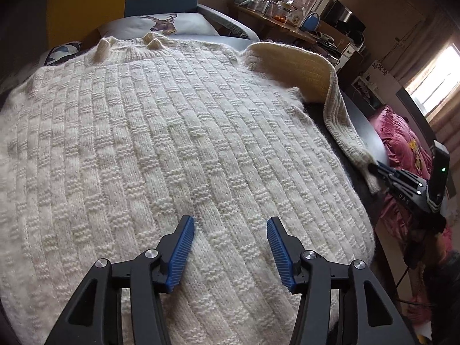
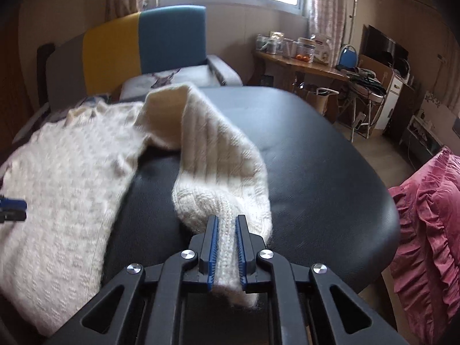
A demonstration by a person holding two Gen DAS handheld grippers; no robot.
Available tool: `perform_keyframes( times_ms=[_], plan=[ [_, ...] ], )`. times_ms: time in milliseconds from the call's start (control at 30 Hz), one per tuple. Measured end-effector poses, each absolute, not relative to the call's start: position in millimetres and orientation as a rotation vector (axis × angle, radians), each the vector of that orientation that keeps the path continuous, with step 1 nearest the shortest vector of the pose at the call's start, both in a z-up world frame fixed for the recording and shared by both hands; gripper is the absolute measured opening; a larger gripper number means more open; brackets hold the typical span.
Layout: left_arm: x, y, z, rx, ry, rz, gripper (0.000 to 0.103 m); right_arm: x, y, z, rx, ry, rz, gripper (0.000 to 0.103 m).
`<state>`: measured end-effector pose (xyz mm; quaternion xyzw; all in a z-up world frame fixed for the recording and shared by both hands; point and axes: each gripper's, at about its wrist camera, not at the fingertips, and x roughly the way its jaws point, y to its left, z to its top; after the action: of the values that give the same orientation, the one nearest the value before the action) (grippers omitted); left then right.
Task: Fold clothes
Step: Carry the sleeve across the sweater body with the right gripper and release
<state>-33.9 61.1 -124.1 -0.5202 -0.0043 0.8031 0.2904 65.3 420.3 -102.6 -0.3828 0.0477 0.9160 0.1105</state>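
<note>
A cream knitted sweater lies spread flat on a black padded table, collar at the far end. My left gripper hovers open just over the sweater's lower body, nothing between its blue pads. The sweater's right sleeve arches up off the table and runs toward me. My right gripper is shut on the sleeve's ribbed cuff, which sticks out between the blue pads. In the left wrist view the right gripper shows at the right edge, gripping the sleeve end.
A sofa with a yellow and blue back and a deer-print pillow stands beyond the table's far end. A wooden desk with jars is at the back right. Pink ruffled bedding lies right of the table.
</note>
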Motion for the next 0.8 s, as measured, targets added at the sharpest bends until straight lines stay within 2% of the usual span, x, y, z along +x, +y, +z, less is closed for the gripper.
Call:
perform_keyframes(
  times_ms=[133, 300, 567, 800],
  plan=[
    [-37.9, 74.0, -107.0, -1.345, 0.04, 2.137, 0.054, 57.7, 479.6, -83.5, -1.042, 0.405, 2.662, 0.011],
    [-59.5, 102.3, -91.8, -1.293, 0.093, 2.118, 0.055, 42.8, 535.2, -89.8, -1.051, 0.664, 2.612, 0.011],
    [-114.8, 185.6, -63.9, -1.154, 0.226, 2.045, 0.055, 49.9, 556.2, -83.1, -1.039, 0.846, 2.663, 0.011],
    [-148.1, 297.0, -72.7, -1.165, 0.153, 1.787, 0.055, 69.3, 572.8, -83.1, -0.98, 1.047, 2.685, 0.011]
  ],
)
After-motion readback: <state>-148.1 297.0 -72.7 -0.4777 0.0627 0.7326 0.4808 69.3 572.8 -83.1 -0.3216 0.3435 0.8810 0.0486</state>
